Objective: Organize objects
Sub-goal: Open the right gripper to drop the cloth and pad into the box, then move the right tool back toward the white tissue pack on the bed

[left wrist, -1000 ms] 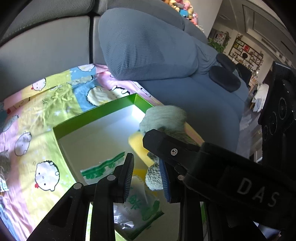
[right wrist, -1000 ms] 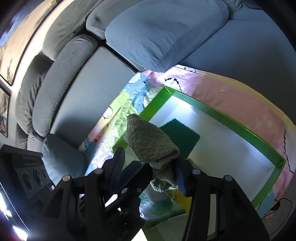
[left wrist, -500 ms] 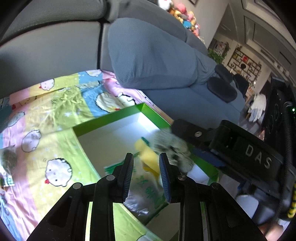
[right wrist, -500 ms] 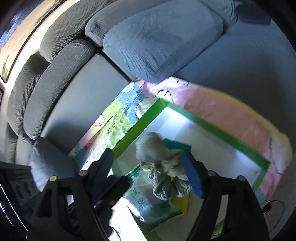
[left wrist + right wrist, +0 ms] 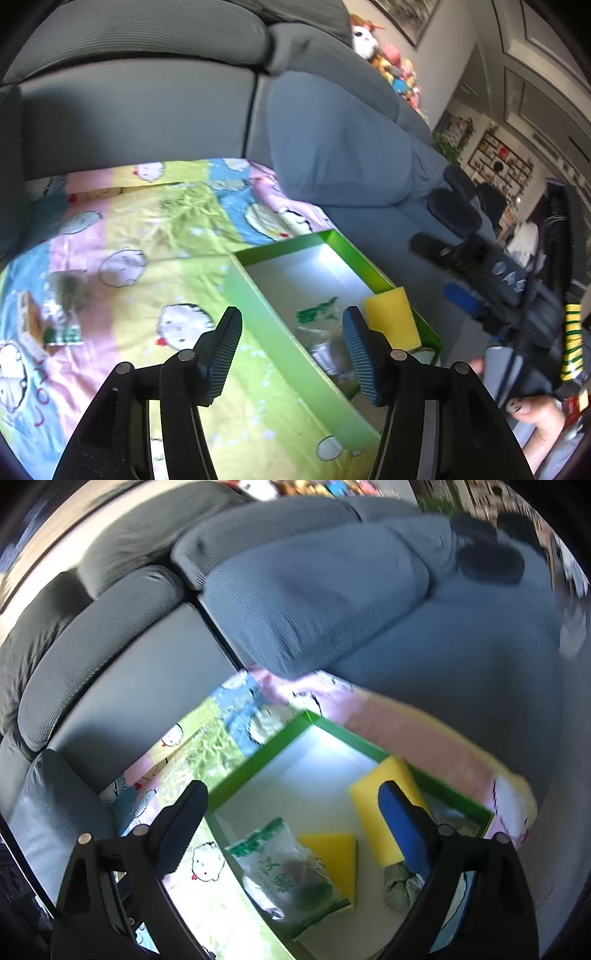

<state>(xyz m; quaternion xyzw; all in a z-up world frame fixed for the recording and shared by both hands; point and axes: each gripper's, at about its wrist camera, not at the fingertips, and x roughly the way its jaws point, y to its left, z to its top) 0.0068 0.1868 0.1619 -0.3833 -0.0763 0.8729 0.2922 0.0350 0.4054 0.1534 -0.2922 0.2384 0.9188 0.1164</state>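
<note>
A green box (image 5: pixel 258 760) with a white floor lies on a cartoon-print blanket. In it are a grey-green cloth (image 5: pixel 400 884), a plastic bag with green print (image 5: pixel 288 871), a flat yellow sponge (image 5: pixel 332 849) and a second yellow sponge (image 5: pixel 384 794) leaning on the wall. My right gripper (image 5: pixel 295 812) hangs above the box, jaws opening, nothing between them. My left gripper (image 5: pixel 291 350) is over the box's (image 5: pixel 266 332) near wall, jaws opening and empty. The left wrist view also shows the yellow sponge (image 5: pixel 393 317), the bag (image 5: pixel 321 314) and the right gripper (image 5: pixel 448 273).
On the blanket (image 5: pixel 147 229) at the left lie a small green-and-white packet (image 5: pixel 62 314) and an orange-edged box (image 5: pixel 27 321). Grey sofa cushions (image 5: pixel 332 147) stand behind the blanket. A person's hand (image 5: pixel 535 417) holds the right gripper at the lower right.
The right gripper opened and let go of the cloth, which dropped into the box; the gripper rose. The left gripper pulled back to the left of the box and its jaws parted.
</note>
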